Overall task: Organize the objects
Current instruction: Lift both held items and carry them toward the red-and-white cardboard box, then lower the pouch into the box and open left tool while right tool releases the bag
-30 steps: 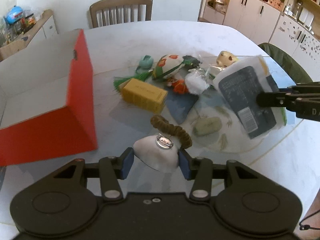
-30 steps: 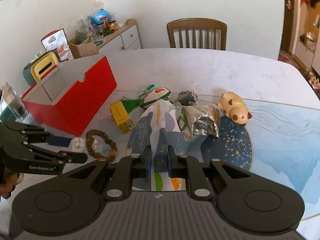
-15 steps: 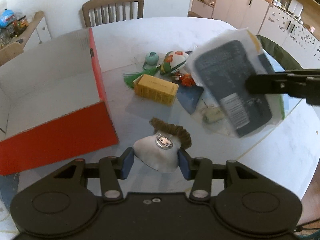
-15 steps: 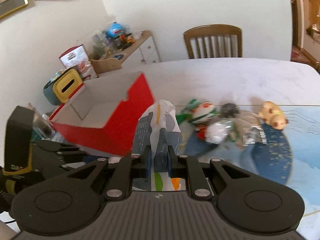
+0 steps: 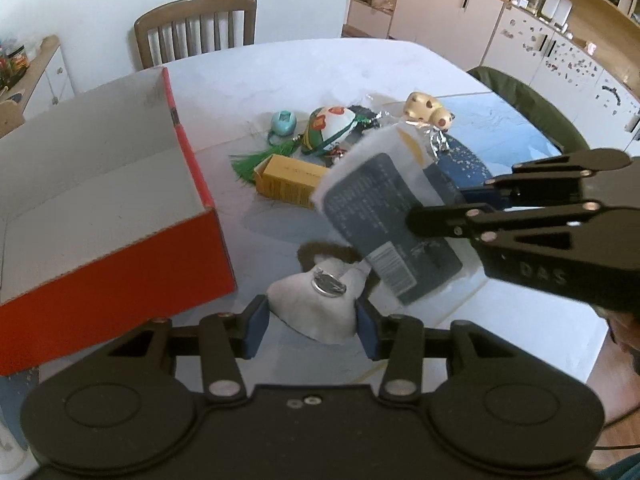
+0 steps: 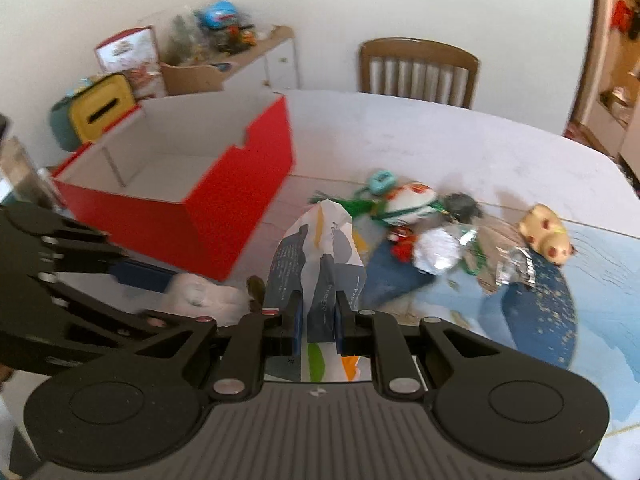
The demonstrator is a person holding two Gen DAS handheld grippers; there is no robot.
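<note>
My right gripper point(image 6: 320, 324) is shut on a white and dark blue packet point(image 6: 320, 248), held in the air above the table. In the left wrist view the packet point(image 5: 384, 216) hangs over the brown scrunchie point(image 5: 316, 250), with the right gripper point(image 5: 440, 220) coming in from the right. My left gripper point(image 5: 311, 330) grips a white shell-shaped piece point(image 5: 316, 308) with a silver disc on top, low over the table. The open red box point(image 5: 200, 240) stands just left of it, its white inside bare. The red box point(image 6: 240, 200) lies ahead-left of the packet.
Loose items lie behind the packet: a yellow carton point(image 5: 292, 184), a green tassel point(image 5: 256, 160), a teal trinket point(image 5: 283, 122), a flowered pouch point(image 5: 330, 126), foil wrappers point(image 6: 436, 256) and a tan pig toy point(image 5: 426, 108). A wooden chair point(image 5: 196, 28) stands at the far edge.
The right gripper has lifted the packet and carried it left, from the pile to just beside the left gripper and the red box. The left gripper keeps hold of the white piece.
</note>
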